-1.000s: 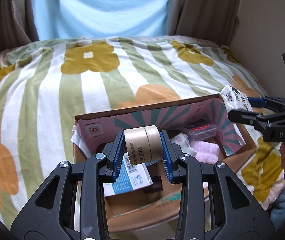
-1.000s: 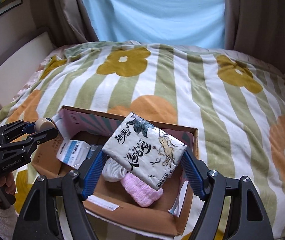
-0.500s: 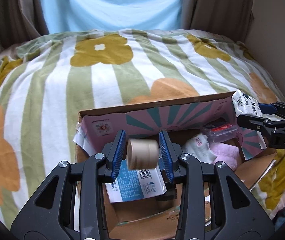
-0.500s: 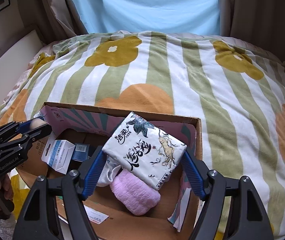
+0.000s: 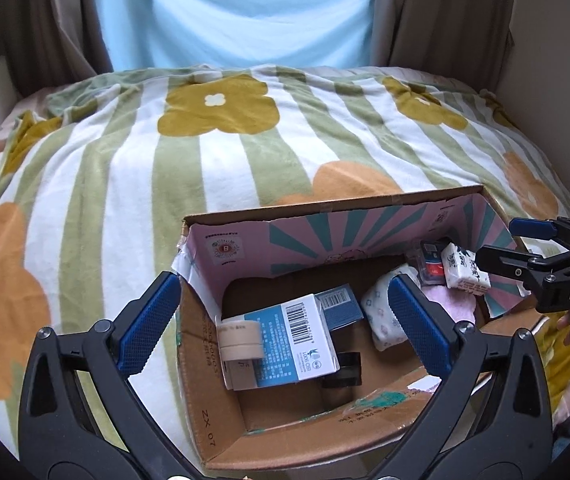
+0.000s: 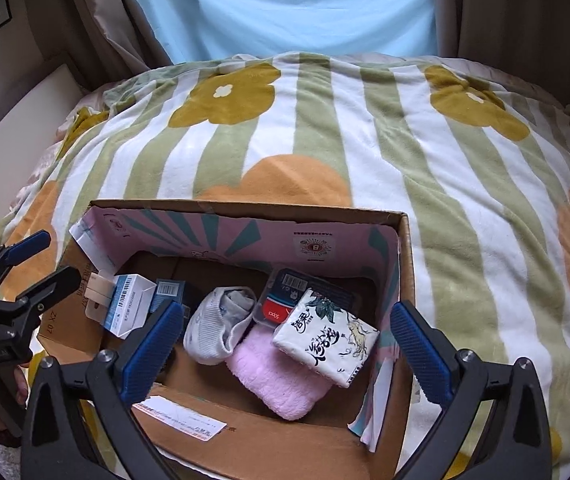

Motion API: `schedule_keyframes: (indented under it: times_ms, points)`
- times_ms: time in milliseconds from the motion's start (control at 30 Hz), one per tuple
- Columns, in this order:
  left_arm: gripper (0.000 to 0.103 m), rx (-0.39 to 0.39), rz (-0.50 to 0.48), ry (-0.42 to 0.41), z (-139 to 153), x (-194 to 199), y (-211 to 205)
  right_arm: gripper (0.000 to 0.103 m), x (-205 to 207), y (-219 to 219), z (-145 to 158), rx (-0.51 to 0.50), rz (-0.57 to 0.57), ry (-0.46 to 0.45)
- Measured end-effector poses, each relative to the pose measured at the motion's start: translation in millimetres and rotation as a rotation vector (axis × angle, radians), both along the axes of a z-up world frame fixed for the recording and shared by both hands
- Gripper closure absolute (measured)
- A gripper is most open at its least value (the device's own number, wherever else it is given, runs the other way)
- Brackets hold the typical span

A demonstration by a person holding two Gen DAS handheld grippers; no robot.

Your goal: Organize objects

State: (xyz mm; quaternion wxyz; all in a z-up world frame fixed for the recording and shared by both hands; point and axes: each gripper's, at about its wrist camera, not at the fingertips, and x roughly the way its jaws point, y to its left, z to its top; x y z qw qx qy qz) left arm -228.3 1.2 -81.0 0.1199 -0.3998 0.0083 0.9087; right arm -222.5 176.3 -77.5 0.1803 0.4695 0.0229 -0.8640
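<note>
An open cardboard box (image 5: pixel 209 392) (image 6: pixel 403 264) lies on the bed. My left gripper (image 5: pixel 281 320) is open and empty above its left part. A beige round jar (image 5: pixel 240 340) (image 6: pixel 96 286) lies in the box against a white and blue carton (image 5: pixel 297 344) (image 6: pixel 125 306). My right gripper (image 6: pixel 285 340) is open and empty above the box's right part. A white tissue pack with ink drawings (image 6: pixel 325 334) (image 5: pixel 465 270) rests on a pink towel (image 6: pixel 281 376). The right gripper also shows in the left wrist view (image 5: pixel 525 248), and the left gripper in the right wrist view (image 6: pixel 41 260).
The box also holds a rolled white cloth (image 6: pixel 217 328) (image 5: pixel 383 312), a clear plastic case with a red label (image 6: pixel 285 300), a dark blue box (image 5: pixel 339 304) and a small black object (image 5: pixel 343 370). A striped flowered blanket (image 5: pixel 205 160) covers the bed. Curtains hang behind.
Both grippers have opened. The jar has dropped from the left gripper into the box. The tissue pack has dropped from the right gripper onto the pink towel.
</note>
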Motion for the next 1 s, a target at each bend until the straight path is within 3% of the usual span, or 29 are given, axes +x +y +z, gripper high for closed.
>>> schedule_keyframes:
  times_ms: [167,333,600,833,1000]
  points:
    - [0.000,0.006,0.024,0.013,15.5,7.2,-4.6,0.000,8.3,-0.5,14.1,0.005,-0.008,0.041]
    - [0.000,0.044,0.065,0.062,55.3,21.7,-17.1,0.000,19.5,3.2,45.2,-0.030,-0.049,0.091]
    - [0.000,0.035,0.088,0.176,115.3,86.3,-32.9,0.000,79.1,2.1,100.8,-0.052,-0.019,0.210]
    - [0.000,0.021,0.105,0.232,113.3,163.6,-33.6,0.000,147.5,4.2,111.6,-0.092,0.007,0.293]
    - [0.000,0.058,0.179,0.213,93.1,194.6,-39.6,0.000,182.2,7.1,99.1,-0.031,-0.006,0.339]
